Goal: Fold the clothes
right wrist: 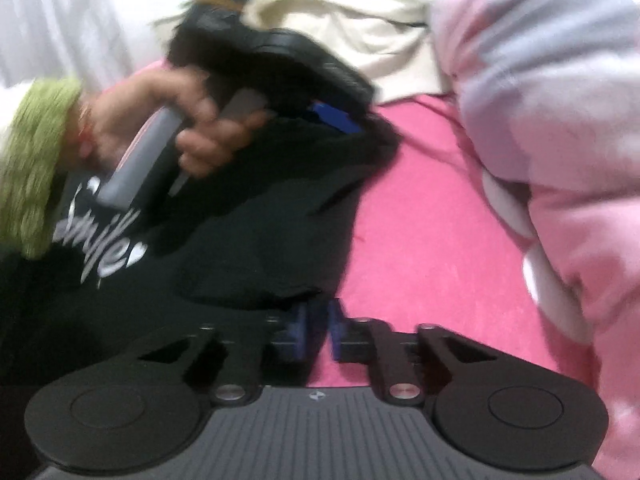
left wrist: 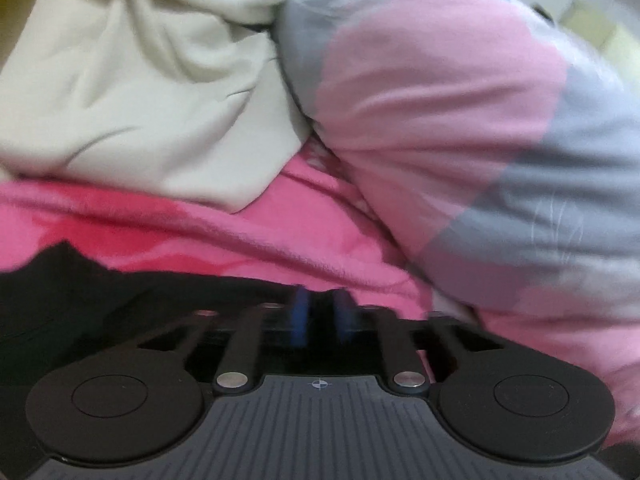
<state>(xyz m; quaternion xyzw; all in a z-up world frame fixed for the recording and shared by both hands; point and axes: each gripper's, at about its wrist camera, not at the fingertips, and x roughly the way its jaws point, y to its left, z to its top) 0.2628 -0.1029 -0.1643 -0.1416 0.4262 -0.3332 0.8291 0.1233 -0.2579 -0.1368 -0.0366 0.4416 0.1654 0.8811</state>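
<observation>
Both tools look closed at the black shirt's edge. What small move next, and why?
Probably a slight lift of both together, to test the grip. The left tool and right tool are shut at the edge of the black shirt on the pink blanket, but blur hides whether cloth is pinched; if the edge rises, keep folding.

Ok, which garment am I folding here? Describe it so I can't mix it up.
Start from the bright pink blanket covering the bed. On its left side lies the black T-shirt, between the left gripper and the right gripper. Unlike the cream garment and pink-and-grey duvet nearby, it is black with white script lettering.
</observation>
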